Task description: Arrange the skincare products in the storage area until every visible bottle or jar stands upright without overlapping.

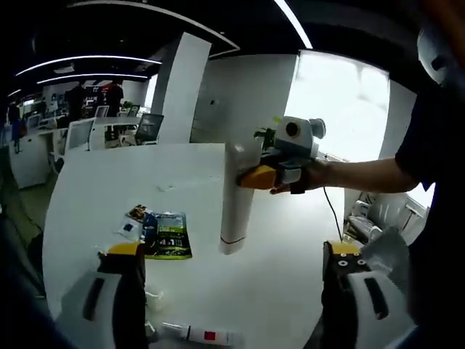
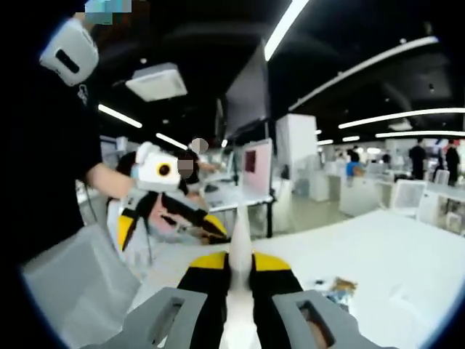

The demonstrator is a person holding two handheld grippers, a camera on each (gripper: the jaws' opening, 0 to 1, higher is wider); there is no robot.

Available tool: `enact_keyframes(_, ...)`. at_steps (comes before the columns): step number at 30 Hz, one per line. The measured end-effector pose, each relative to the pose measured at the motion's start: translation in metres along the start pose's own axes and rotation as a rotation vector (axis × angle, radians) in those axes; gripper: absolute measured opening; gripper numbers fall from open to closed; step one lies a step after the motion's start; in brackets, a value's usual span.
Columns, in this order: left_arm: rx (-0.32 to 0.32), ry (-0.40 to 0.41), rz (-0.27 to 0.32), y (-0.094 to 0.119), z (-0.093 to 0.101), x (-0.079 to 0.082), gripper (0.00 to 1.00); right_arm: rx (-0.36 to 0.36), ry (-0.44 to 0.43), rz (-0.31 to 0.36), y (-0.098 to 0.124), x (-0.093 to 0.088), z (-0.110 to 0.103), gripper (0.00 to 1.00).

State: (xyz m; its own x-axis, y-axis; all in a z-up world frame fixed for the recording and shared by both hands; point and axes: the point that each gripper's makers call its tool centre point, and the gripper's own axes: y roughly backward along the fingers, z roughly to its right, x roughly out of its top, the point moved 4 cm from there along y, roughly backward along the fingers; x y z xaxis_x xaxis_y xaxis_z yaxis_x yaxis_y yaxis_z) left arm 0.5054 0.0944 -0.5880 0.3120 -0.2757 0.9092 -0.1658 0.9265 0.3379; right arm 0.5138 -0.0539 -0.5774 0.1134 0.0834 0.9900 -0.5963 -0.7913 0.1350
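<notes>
My right tongs (image 1: 251,177) grip a white tube (image 1: 237,196) by its flat end, holding it in the air above the white worktop (image 1: 109,189). My left tongs (image 1: 232,291) stand open and empty above a small red-labelled tube (image 1: 203,335) lying flat, near green sachets (image 1: 167,234).

Between the left gripper (image 1: 232,280)'s spread jaws the white table (image 1: 94,189) lies bare and passable. Ahead, the raised white tube (image 1: 237,196) in the right gripper (image 1: 270,174) blocks the middle; sachets (image 1: 161,233) lie beyond the left jaw, a small tube (image 1: 203,335) beside it.
</notes>
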Motion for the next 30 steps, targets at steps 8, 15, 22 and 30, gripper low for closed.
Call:
enact_keyframes(8, 0.039, 0.015, -0.022, 0.005, -0.014, -0.009, 0.99, -0.017, -0.001, -0.019, 0.0, -0.021, 0.023, 0.03)
enact_keyframes(15, 0.076, 0.041, -0.029, 0.009, -0.024, -0.017, 0.99, -0.014, 0.003, -0.022, -0.006, -0.035, 0.034, 0.04)
enact_keyframes(22, 0.083, 0.064, -0.049, 0.007, -0.028, -0.028, 0.99, -0.041, 0.03, -0.004, -0.005, -0.044, 0.044, 0.04)
enact_keyframes(30, 0.091, 0.082, -0.068, 0.002, -0.032, -0.036, 0.98, -0.014, 0.049, -0.033, -0.006, -0.056, 0.05, 0.04)
